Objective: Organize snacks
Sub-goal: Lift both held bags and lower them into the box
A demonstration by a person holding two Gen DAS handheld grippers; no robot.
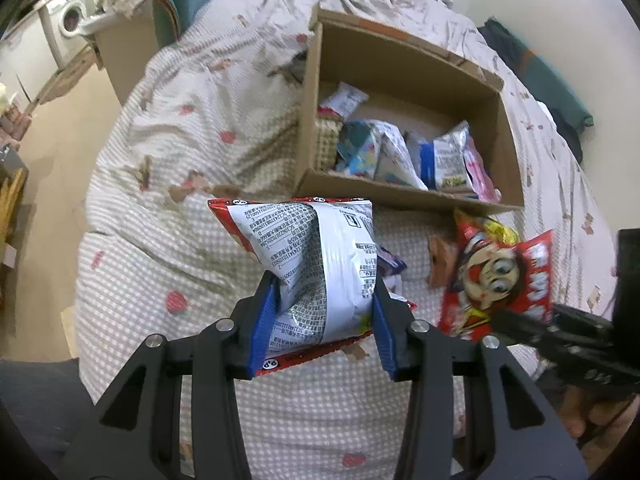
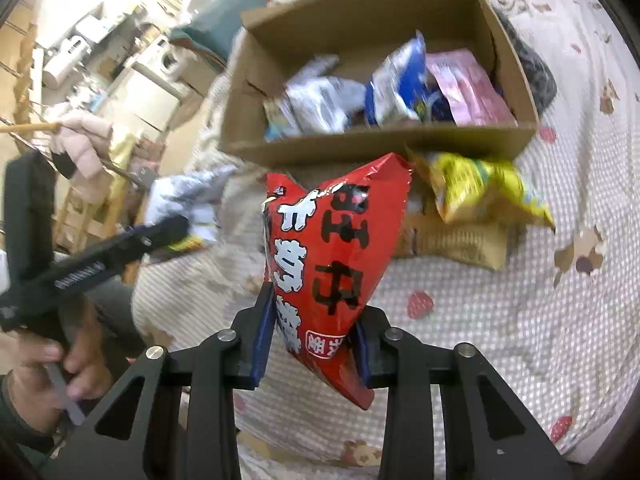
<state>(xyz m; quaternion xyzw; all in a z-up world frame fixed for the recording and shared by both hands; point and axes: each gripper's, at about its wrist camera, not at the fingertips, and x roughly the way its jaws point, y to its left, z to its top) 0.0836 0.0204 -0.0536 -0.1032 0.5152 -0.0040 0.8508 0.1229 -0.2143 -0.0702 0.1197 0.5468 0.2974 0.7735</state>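
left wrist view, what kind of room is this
Most likely a bedroom in a small home: a bed with a strawberry-print quilt holds the cardboard box of snacks, and a washing machine stands beyond it.

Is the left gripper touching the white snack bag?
Touching. The left wrist view shows the left gripper shut on the white snack bag, both blue pads pressing its sides.

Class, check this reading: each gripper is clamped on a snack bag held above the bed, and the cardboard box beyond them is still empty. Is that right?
Not quite. The cardboard box is not empty: both wrist views show several snack packets lying inside it. The rest stands: the left gripper clamps the white-backed bag, and the right gripper clamps the red bag, above the bed.
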